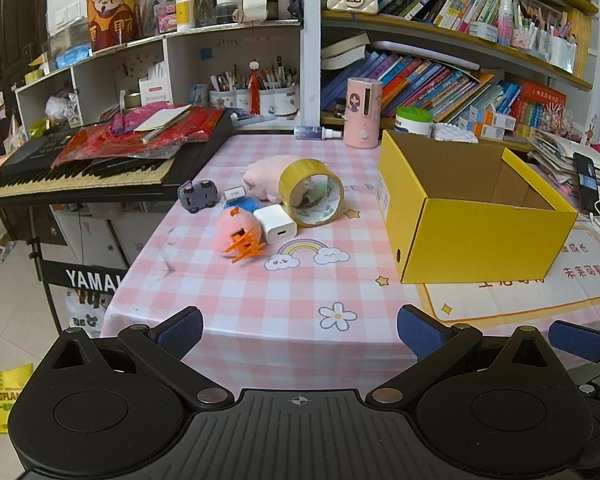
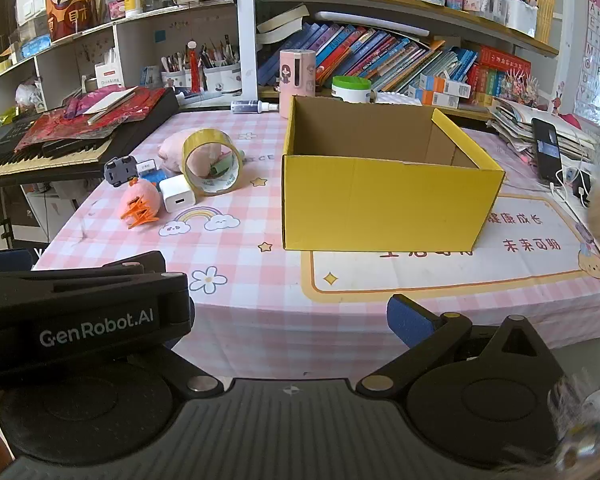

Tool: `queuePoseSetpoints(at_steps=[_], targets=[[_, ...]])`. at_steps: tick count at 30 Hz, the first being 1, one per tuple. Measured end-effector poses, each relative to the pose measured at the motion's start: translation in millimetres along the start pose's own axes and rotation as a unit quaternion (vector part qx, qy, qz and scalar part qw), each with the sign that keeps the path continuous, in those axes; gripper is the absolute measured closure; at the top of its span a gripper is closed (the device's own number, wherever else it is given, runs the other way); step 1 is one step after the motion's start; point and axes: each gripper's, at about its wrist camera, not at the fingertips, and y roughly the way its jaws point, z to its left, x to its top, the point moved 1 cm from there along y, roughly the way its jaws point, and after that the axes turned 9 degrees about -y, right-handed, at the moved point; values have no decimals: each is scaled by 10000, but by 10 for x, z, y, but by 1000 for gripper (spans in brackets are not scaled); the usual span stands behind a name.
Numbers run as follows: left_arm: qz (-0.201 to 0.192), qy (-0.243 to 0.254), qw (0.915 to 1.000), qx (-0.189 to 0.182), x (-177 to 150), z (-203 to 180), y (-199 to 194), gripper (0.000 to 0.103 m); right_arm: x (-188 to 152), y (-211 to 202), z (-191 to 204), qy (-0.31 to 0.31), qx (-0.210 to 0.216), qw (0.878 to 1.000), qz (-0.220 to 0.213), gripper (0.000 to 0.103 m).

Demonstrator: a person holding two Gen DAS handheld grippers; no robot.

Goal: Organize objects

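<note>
Nothing sorted yet, by the look of it. Open yellow cardboard box (image 2: 388, 200) standing on the pink checked tablecloth (image 1: 260, 300), bare brown inside as far as either view reaches (the floor behind the near wall is hidden, so a small item there cannot be ruled out).

Everything to be organized clustered left of the box, well apart from it: roll of yellowish packing tape (image 1: 311, 192) standing on edge, with something green showing through its hole; pale pink plush toy (image 1: 262, 174) behind the roll, touching it; white cube-shaped charger (image 1: 275, 224) just beside the roll; fuzzy pink ball (image 1: 236, 230) with an orange plastic claw clip (image 1: 249, 247) against its front; small grey toy car (image 1: 198, 196) tipped on its side; a small blue-and-white item (image 1: 238, 199) between car and charger, too small to identify.

Left gripper (image 1: 300, 336) hovering over the near table edge, fingers spread wide, grasping nothing. Right gripper (image 2: 292, 316) likewise low at the near edge, facing the box; only one blue pad (image 2: 408, 322) visible, the other hidden behind the left gripper's body, seemingly spread and empty-handed.

All of the work remaining, probably: each piece to be carried across into the box.
</note>
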Motion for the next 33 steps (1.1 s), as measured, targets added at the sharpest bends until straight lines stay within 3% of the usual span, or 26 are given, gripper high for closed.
queuePoseSetpoints(at_steps=[33], targets=[[41, 63, 10000, -2, -7, -19, 5, 0, -9, 23, 4, -14, 17, 10000, 42, 0]])
